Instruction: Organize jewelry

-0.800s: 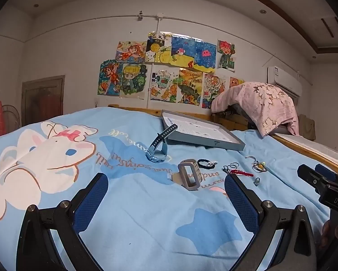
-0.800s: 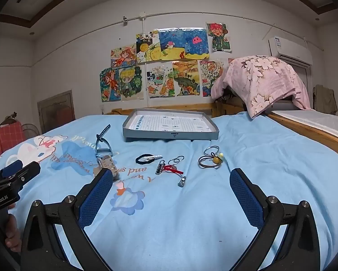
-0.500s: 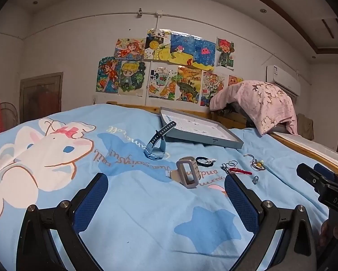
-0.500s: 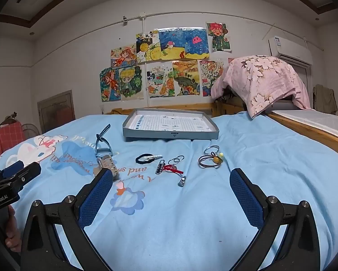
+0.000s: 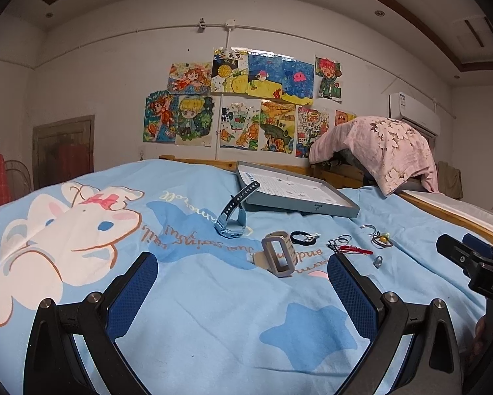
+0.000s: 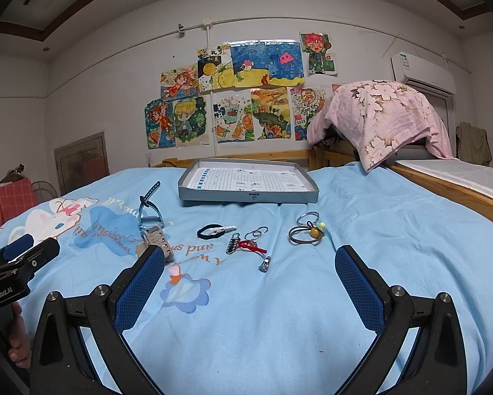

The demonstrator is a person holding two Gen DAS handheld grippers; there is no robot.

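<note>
My left gripper (image 5: 243, 283) and right gripper (image 6: 249, 275) both have their fingers wide apart, holding nothing. Ahead of my right fingers lie the red clip (image 6: 253, 246) and black hair tie (image 6: 210, 231); the gray tray (image 6: 246, 194) is beyond them.

Scattered jewelry (image 6: 246, 243) before grey tray (image 6: 248, 195)

Bedsheet (image 6: 279, 312) — light blue, printed with a white cartoon rabbit, darker blue stars and script. Tray (image 6: 248, 195) — grey walls, white grid-patterned lining. Watch (image 5: 234, 217) is seen in blue, hair tie (image 6: 209, 231) black, draped cloth (image 6: 384, 115) pink with pale flowers.
</note>
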